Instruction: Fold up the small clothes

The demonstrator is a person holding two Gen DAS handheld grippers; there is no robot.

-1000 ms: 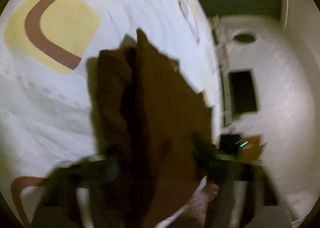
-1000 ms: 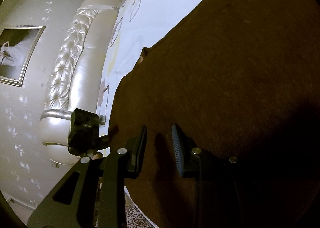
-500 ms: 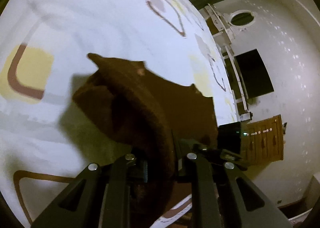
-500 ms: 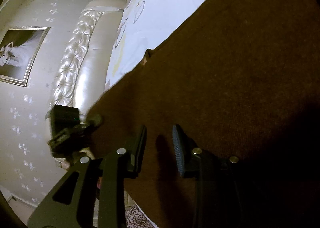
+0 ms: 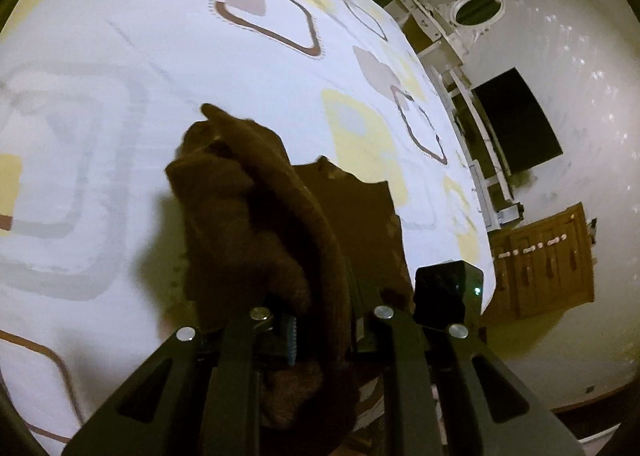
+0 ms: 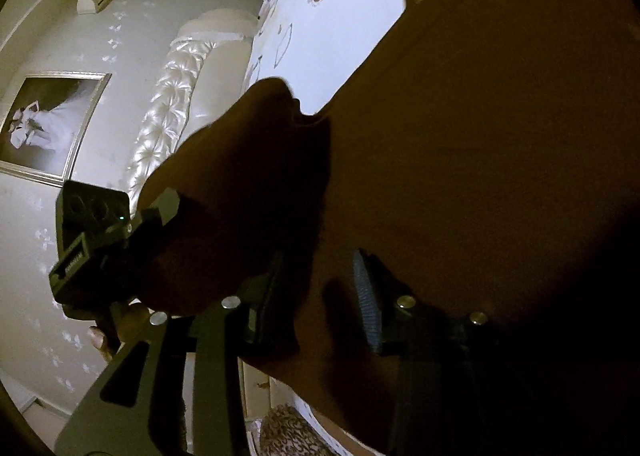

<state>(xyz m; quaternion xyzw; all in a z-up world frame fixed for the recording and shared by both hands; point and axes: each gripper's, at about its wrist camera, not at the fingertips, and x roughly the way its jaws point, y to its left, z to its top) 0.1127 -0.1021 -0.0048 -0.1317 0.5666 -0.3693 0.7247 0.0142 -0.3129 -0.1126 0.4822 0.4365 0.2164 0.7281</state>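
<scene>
The left tool (image 5: pixel 324 330) is clamped on a bunched fold of the brown garment (image 5: pixel 256 215), which trails from the lower middle of its frame up onto the patterned bed sheet (image 5: pixel 120 75). In the right wrist view the right tool (image 6: pixel 318 296) has just been opening, its jaws now apart over the cloth, which fills the right of that frame. The tufted headboard (image 6: pixel 168 103) is at upper left.
</scene>
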